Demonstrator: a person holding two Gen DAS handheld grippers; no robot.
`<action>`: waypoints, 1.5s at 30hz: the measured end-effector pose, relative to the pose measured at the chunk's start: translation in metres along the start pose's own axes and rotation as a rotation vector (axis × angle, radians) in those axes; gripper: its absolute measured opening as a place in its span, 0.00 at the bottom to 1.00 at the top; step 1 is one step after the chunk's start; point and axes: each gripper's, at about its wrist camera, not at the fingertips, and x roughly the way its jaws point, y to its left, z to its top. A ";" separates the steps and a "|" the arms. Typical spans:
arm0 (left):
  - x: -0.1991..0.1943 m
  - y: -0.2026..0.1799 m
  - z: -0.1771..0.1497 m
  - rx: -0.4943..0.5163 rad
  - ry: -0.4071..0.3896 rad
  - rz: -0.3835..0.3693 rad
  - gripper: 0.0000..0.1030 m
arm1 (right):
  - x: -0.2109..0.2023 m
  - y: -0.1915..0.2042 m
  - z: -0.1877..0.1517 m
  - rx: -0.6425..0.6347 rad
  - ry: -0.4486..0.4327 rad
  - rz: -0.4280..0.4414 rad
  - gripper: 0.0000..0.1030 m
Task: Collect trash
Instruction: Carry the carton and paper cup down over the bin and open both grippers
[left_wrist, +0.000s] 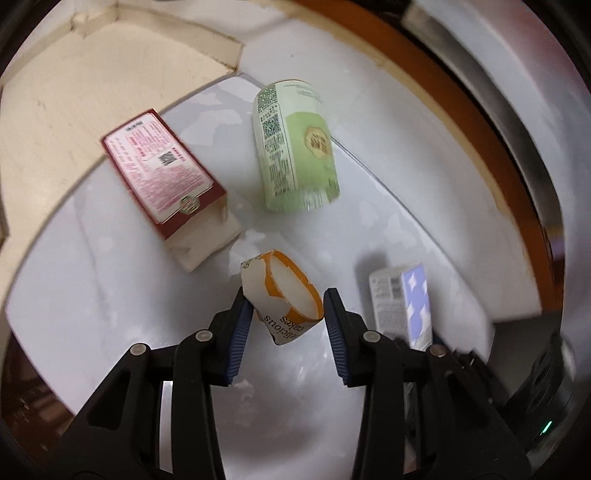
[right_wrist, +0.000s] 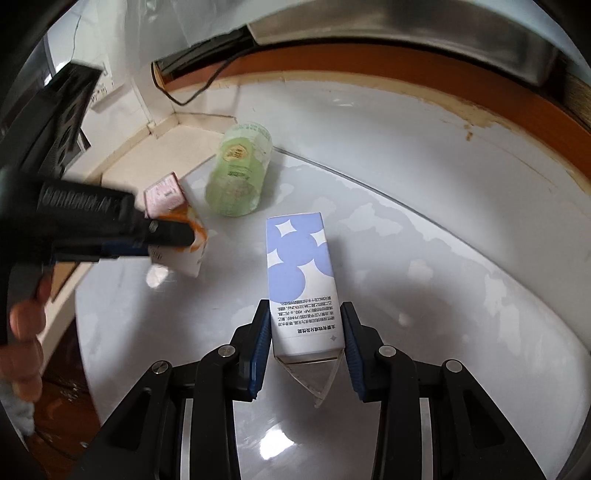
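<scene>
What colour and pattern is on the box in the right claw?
The box is pale lilac with white four-pointed stars and darker blue circles; the right wrist view shows it best.

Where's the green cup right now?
The green cup lies on its side on the white table, far from both grippers, right of the red box in the left wrist view.

Both grippers — the left gripper and the right gripper — have matte black linkage arms with round silver pivot screws and ribbed blue pads. The left one's handle bears raised lettering, unreadable.
</scene>
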 end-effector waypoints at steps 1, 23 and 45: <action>-0.007 0.002 -0.007 0.026 -0.001 0.001 0.34 | -0.003 0.002 -0.002 0.008 -0.002 0.003 0.35; -0.115 0.124 -0.151 0.324 -0.017 -0.007 0.34 | -0.107 0.181 -0.114 0.164 -0.083 0.072 0.35; 0.096 0.304 -0.302 0.316 0.123 0.111 0.35 | 0.119 0.298 -0.382 0.277 0.213 0.036 0.35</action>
